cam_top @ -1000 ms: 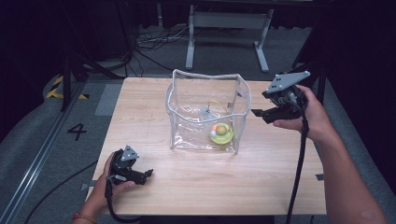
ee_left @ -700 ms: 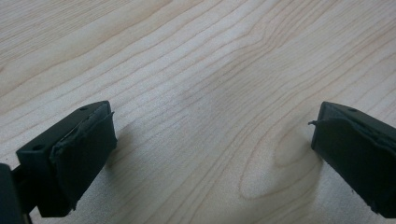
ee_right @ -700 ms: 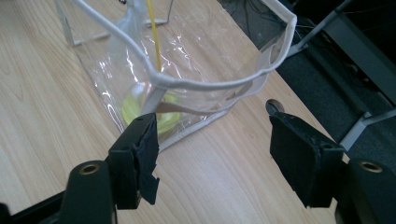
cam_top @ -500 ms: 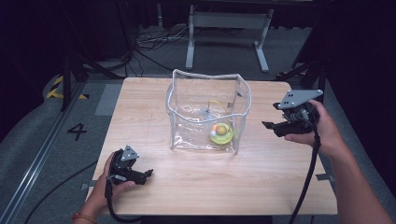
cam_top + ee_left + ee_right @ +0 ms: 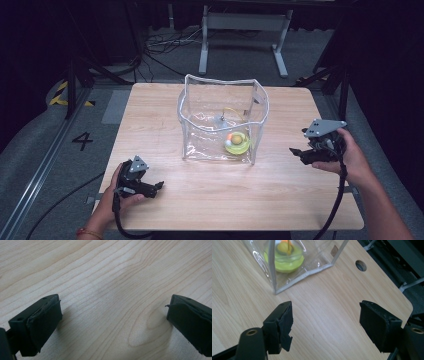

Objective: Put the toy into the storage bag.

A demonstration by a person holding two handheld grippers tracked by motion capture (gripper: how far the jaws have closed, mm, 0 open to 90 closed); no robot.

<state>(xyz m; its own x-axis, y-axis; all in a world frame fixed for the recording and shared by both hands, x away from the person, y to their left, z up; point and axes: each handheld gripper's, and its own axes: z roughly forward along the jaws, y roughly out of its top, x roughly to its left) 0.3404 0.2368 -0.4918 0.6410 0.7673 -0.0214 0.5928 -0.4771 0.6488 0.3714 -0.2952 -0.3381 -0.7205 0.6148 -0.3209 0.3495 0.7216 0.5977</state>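
My right gripper (image 5: 299, 152) was off to the right of the clear plastic bag (image 5: 220, 142), jaws spread wide, gripping nothing. The lime-green bowl (image 5: 239, 142) sat inside the bag, near its right front corner. My left gripper (image 5: 156, 187) rested on the wooden table (image 5: 225, 195), wide open too, empty.

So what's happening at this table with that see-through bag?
A person sits at a wooden table with a two-jaw gripper in each hand. A clear plastic bag stands open in the middle, with a yellow-green bowl holding small items inside it. The right gripper hovers beside the bag's right side, jaws open and empty. The left gripper rests low near the table's front edge, also open and holding nothing.
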